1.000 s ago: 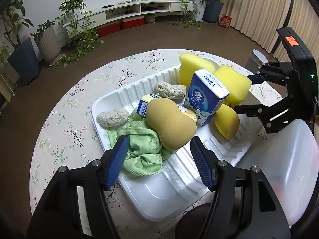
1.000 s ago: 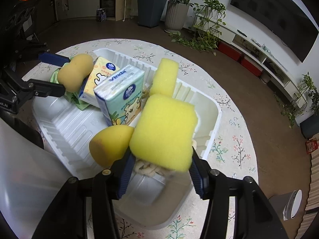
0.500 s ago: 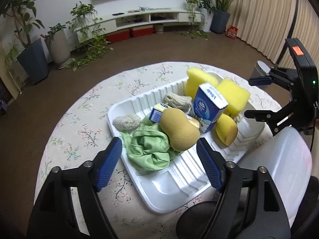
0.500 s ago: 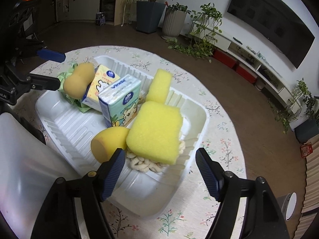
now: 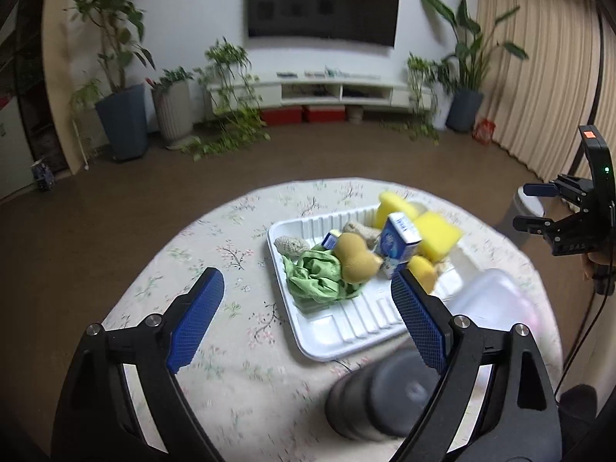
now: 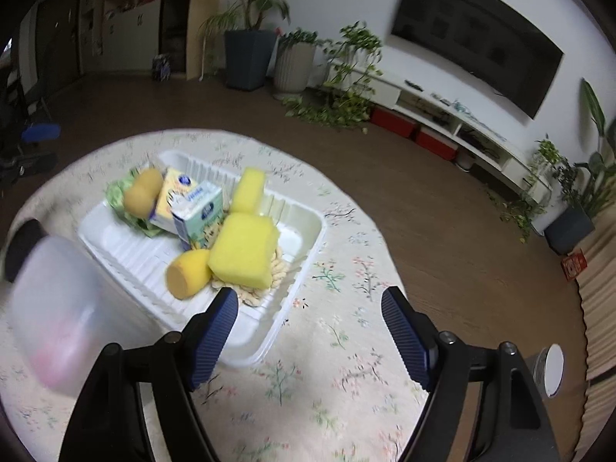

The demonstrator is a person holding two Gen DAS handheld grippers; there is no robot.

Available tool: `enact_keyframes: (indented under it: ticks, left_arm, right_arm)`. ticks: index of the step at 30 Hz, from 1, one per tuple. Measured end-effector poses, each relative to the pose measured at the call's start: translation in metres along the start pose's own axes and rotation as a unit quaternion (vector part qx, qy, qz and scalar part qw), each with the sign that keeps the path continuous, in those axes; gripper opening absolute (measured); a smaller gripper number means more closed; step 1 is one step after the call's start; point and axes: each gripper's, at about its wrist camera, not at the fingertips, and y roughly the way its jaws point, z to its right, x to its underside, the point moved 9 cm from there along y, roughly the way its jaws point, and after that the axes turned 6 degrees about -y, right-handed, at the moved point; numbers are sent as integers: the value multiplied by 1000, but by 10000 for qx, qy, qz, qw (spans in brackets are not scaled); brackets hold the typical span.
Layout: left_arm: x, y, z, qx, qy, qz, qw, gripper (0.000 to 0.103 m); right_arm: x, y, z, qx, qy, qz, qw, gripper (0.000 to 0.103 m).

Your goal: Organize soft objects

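Observation:
A white ribbed tray [image 5: 338, 338] on the round table holds a green cloth [image 5: 315, 281], a tan peanut-shaped sponge [image 5: 354, 258], a milk carton [image 5: 398, 242] and yellow sponges. In the right wrist view a yellow sponge block [image 6: 242, 254] lies on a woven rope piece [image 6: 277, 269] in the tray [image 6: 127, 254], beside a round yellow sponge [image 6: 188, 277]. My left gripper [image 5: 304, 288] hangs above and short of the tray, jaws opening, nothing between them. My right gripper [image 6: 308, 300] is likewise raised behind the tray's corner, jaws opening and empty.
A translucent plastic container [image 5: 489, 304] stands at the tray's near right side, and a dark cylinder [image 5: 381, 396] sits blurred just below my left gripper. The floral tablecloth [image 5: 231, 254] reaches the round table edge. Potted plants and a TV shelf stand far behind.
Both grippers drew back and up from the tray and their jaws spread wider. The right one let go of the yellow sponge block, which now rests in the tray.

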Motion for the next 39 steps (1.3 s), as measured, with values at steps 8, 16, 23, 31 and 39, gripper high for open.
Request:
enact_keyframes:
  ticks: [8, 16, 23, 31, 39]
  left_arm:
    - [38, -80, 27, -111, -310, 416, 9986, 97]
    - [85, -120, 46, -427, -533, 481, 9965, 97]
    - [117, -130, 60, -540, -753, 361, 9950, 97]
    - [141, -138, 71, -649, -670, 484, 9945, 97]
    - [175, -121, 65, -854, -836, 485, 9917, 97]
  right_arm:
    - [4, -101, -9, -122, 648, 839, 9943, 89]
    - [57, -157, -58, -229, 1278, 1223, 9840, 91]
    - [106, -169, -103, -16, 1643, 1347, 9772, 92]
    - [134, -163, -143, 220, 1655, 1523, 9741, 92]
    - [161, -143, -163, 392, 1770, 1739, 9679, 92]
